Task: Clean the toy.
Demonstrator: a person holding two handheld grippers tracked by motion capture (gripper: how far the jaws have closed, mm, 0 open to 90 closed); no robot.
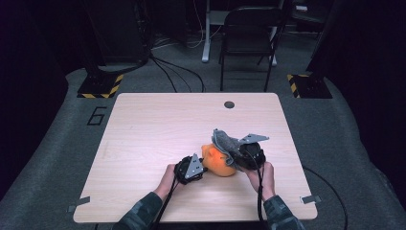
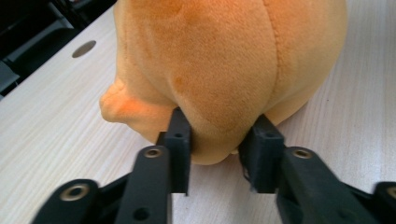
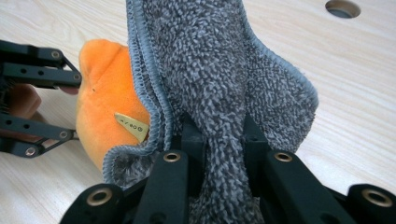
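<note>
Item: rounded orange plush toy (image 1: pixel 219 162), lying on the pale wood-grain bench (image 1: pixel 158 129) near its front edge, between the two hands. A small gold fabric tag (image 3: pixel 132 126) is sewn to its side.

Item: grey looped-pile microfibre cloth with stitched hem (image 1: pixel 226 142), draped over the right side of the toy and rising in a fold above it.

Left tongs (image 2: pixel 219 140): low over the bench at the toy's left side, the two black pads pressed into a bulge of the orange plush; the fabric is pinched between them.

Right tongs (image 3: pixel 224 135): at the toy's right side, jaws clamped tight on a bunched fold of the grey cloth.

Fixture: round dark cable hole (image 1: pixel 229 104) at the far edge of the bench, well apart from the toy.
</note>
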